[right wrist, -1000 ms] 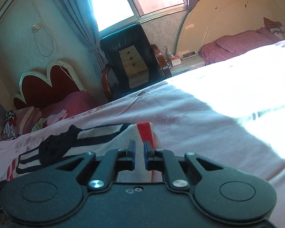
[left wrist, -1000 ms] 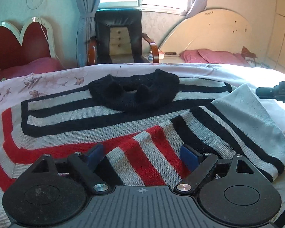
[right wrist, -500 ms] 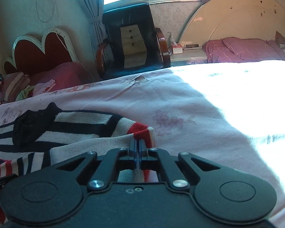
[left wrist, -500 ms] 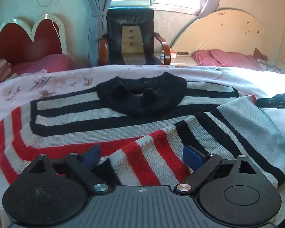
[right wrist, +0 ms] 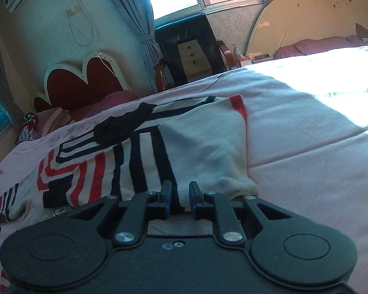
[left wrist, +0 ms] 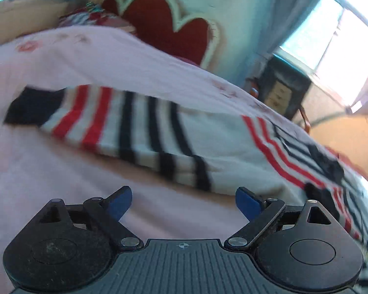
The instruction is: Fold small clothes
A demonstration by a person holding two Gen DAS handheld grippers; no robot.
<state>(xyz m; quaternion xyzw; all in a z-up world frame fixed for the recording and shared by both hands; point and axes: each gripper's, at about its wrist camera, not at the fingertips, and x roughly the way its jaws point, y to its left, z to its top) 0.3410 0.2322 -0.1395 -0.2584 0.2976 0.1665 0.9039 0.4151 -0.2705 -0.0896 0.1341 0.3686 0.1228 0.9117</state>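
A knit sweater (right wrist: 139,161) striped red, black and white, with a black collar (right wrist: 125,125), lies flat on the pink bedsheet (right wrist: 306,171). Its right sleeve (right wrist: 203,147) is folded inward over the body. My right gripper (right wrist: 180,196) hovers at the near edge of that fold; its jaws are opening, a narrow gap shows cloth below, and the pads press on nothing. The left wrist view is blurred and tilted. There the other sleeve (left wrist: 139,132) stretches out to a black cuff (left wrist: 32,105). My left gripper (left wrist: 184,203) is wide, closing slightly, over bare sheet just short of that sleeve.
A red heart-shaped headboard (right wrist: 83,85) and a black armchair (right wrist: 191,46) stand beyond the bed's far edge under the window. A cream round headboard (right wrist: 306,12) with pink pillows (right wrist: 316,46) is at the back right. Sunlit sheet spreads to the right.
The left gripper swung left off the sweater's body and rolled, now facing the outstretched sleeve. The right gripper drew back, and its shut jaws parted off the folded sleeve.
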